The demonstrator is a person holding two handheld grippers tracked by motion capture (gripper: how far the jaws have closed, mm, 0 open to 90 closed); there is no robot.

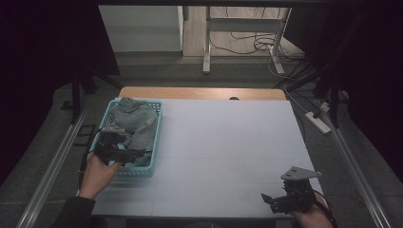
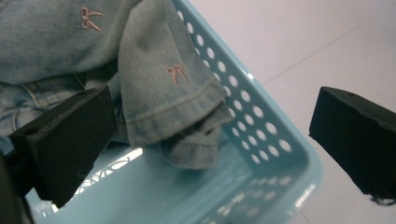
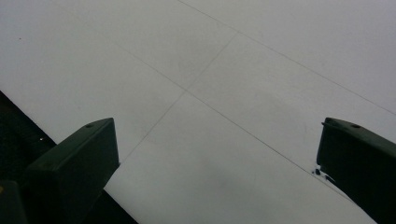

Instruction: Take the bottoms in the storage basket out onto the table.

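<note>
2 spread-jawed grippers (left (image 2: 210,140) probably over basket (image 2: 261,126)).

Dim, dark-edged high view; brighter gripper views, nearby black fingers (image 2: 65,140) softly blurred.

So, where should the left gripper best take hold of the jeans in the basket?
Probably at the hemmed cuff of the jeans. It hangs loose and folded near the basket wall, a thick edge to pinch. The left gripper is open, one jaw inside the basket, one outside; come from above, both jaws inside the wall.
</note>
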